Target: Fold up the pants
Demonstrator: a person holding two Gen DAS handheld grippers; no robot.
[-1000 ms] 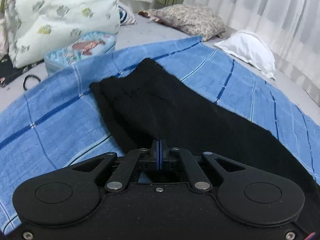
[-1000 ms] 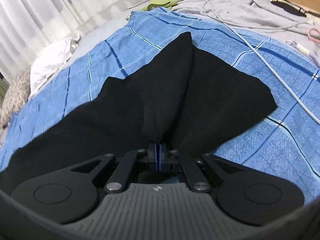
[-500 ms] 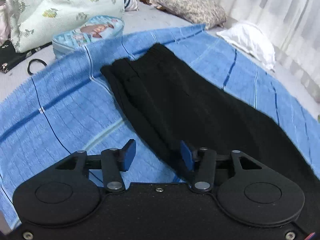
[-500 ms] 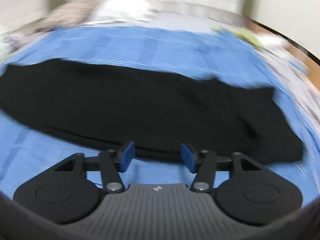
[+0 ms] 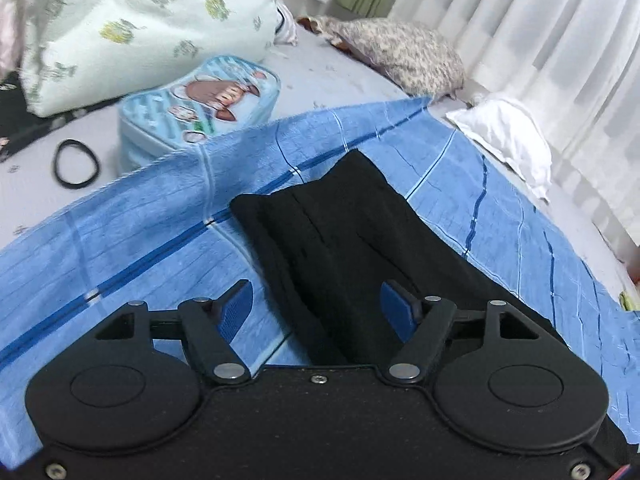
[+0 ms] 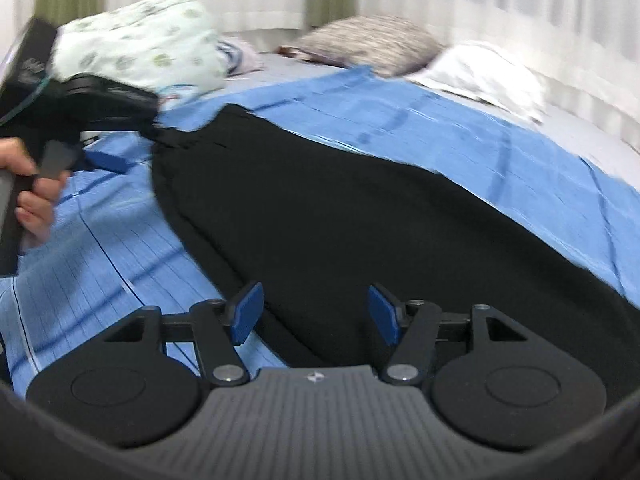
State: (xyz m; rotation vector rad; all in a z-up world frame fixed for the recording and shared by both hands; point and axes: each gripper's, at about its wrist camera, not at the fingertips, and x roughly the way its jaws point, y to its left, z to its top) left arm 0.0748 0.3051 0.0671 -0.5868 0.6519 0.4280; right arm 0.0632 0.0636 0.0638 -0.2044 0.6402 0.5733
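Observation:
The black pants [image 5: 340,232] lie flat as a long folded strip on the blue striped blanket [image 5: 140,232]. My left gripper [image 5: 316,310] hovers over the strip's near part, its jaws opening. The cloth lies below and between the fingers, and the blue pads [image 5: 236,308] do not press on it. In the right wrist view the pants [image 6: 340,220] stretch away to the upper left. My right gripper [image 6: 316,312] stands open over their near edge, holding nothing. The left gripper [image 6: 132,148] shows there too, at the pants' far end, held by a hand [image 6: 32,192].
Beyond the blanket sit a light blue cartoon pouch [image 5: 200,108], a black hair band [image 5: 76,164] and a big flowered quilt bundle [image 5: 140,28]. A speckled pillow [image 5: 404,56] and a white pillow [image 5: 508,136] lie by the white curtains [image 5: 540,20].
Both grippers were shut on the pants and have let go and opened. The lifted cloth has dropped flat. The right gripper swung far round and now looks along the pants towards the left gripper.

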